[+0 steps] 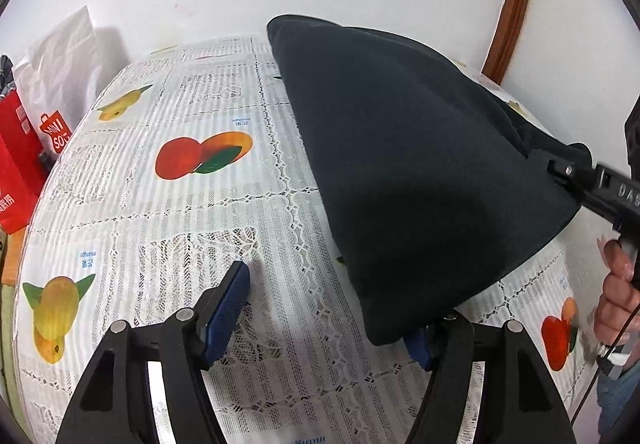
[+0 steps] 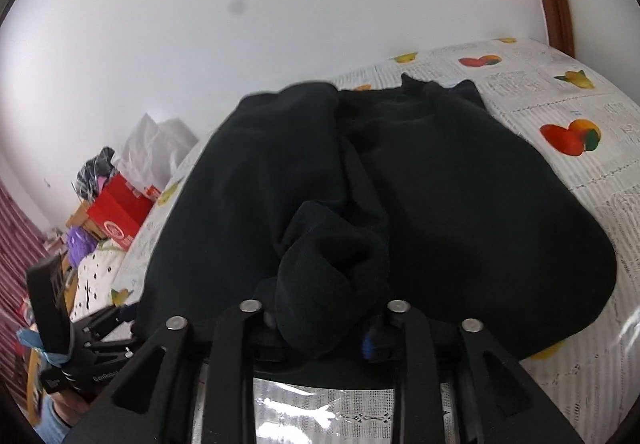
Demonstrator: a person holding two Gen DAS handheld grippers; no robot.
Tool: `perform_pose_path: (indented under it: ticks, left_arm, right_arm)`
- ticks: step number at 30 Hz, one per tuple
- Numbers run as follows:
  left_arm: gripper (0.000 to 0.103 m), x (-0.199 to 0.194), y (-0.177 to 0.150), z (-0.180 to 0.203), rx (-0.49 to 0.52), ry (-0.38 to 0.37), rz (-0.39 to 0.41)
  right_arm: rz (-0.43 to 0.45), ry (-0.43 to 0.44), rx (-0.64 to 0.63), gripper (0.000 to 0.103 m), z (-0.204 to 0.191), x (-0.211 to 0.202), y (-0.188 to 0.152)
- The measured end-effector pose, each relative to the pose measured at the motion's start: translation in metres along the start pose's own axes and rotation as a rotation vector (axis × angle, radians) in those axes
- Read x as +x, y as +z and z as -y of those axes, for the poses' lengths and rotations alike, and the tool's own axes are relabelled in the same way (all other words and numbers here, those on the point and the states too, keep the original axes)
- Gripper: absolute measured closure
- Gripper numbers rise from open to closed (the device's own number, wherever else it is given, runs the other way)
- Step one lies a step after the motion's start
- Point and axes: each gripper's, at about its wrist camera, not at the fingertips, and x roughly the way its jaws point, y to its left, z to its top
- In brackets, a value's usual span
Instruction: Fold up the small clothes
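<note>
A dark navy garment lies on the fruit-print tablecloth, its right edge lifted. My left gripper is open just above the cloth; its left blue pad is bare and the garment's near corner drapes over its right finger. My right gripper shows in the left wrist view, shut on the garment's right edge and holding it up. In the right wrist view the garment fills the middle, and a bunched fold sits clamped in my right gripper.
Red Miniso bags and a white plastic bag stand past the table's left edge. A white wall and a wooden frame lie behind. Red boxes and clutter sit at the left in the right wrist view.
</note>
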Motion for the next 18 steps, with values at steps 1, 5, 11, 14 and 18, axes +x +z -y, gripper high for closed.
perform_pose_path:
  ticks: [1,5,11,14,18]
  left_arm:
    - [0.036,-0.002,0.0,0.0,-0.002,-0.007,0.001]
    - [0.035,-0.002,0.004,0.011,-0.005,-0.06,0.001]
    - [0.035,0.017,0.013,0.031,0.036,-0.042,-0.017]
    - [0.032,0.019,0.014,0.031,0.043,-0.037,-0.014]
    - [0.032,0.021,0.015,0.035,0.055,-0.019,-0.011]
  right_arm:
    - [0.008,0.005,0.01,0.066,0.001,-0.003,0.003]
    - [0.023,0.039,0.054,0.045,0.003,-0.003,0.016]
    - [-0.049,0.06,0.13,0.042,0.003,0.031,0.023]
    - [-0.061,0.006,0.1,0.048,-0.007,0.044,0.025]
    - [-0.034,0.025,-0.014,0.085,-0.025,0.043,0.03]
